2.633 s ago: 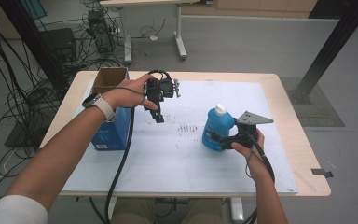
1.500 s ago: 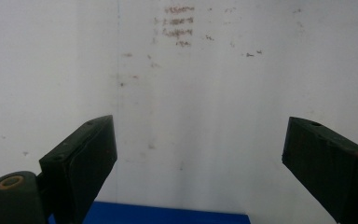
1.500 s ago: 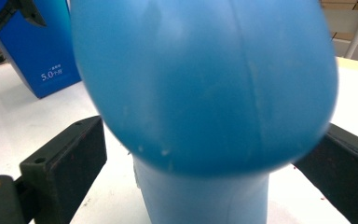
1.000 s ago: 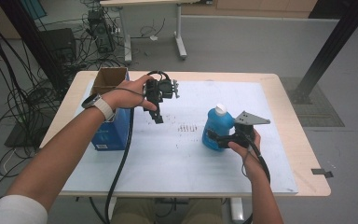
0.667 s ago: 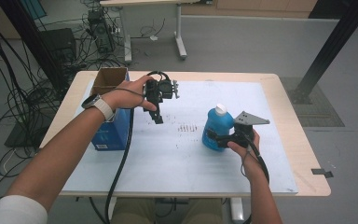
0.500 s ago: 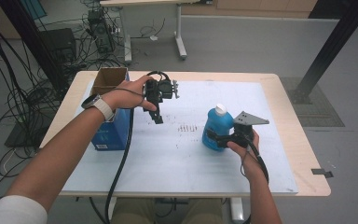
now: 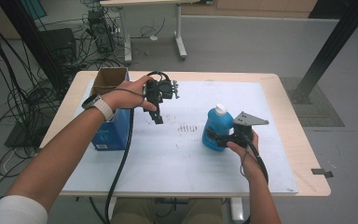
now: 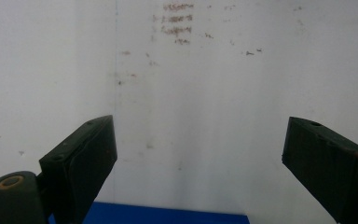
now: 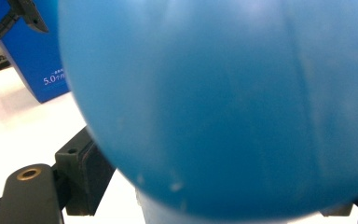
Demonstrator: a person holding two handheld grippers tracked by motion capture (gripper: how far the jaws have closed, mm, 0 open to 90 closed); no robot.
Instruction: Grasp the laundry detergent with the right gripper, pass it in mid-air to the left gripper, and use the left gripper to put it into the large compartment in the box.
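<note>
The blue bottle (image 7: 218, 129) is standing upright right of table centre, at three o'clock from the brown stains (image 7: 186, 128). The right gripper (image 7: 213, 138) has just been closing around it; the jaws are pressing its sides. The left gripper (image 7: 159, 118) is hovering with jaws apart and empty, at three o'clock from the blue carton (image 7: 107, 135).

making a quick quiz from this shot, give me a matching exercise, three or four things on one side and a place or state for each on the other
Things:
1. blue bottle
2. open cardboard box
3. left gripper
4. white cap

Places or states:
A. held above the table, jaws apart, nothing between them
B. between the right gripper's jaws, which have just been closing
C. on top of the bottle
D. at the table's left edge

Pairs: 1-B, 2-D, 3-A, 4-C
</note>
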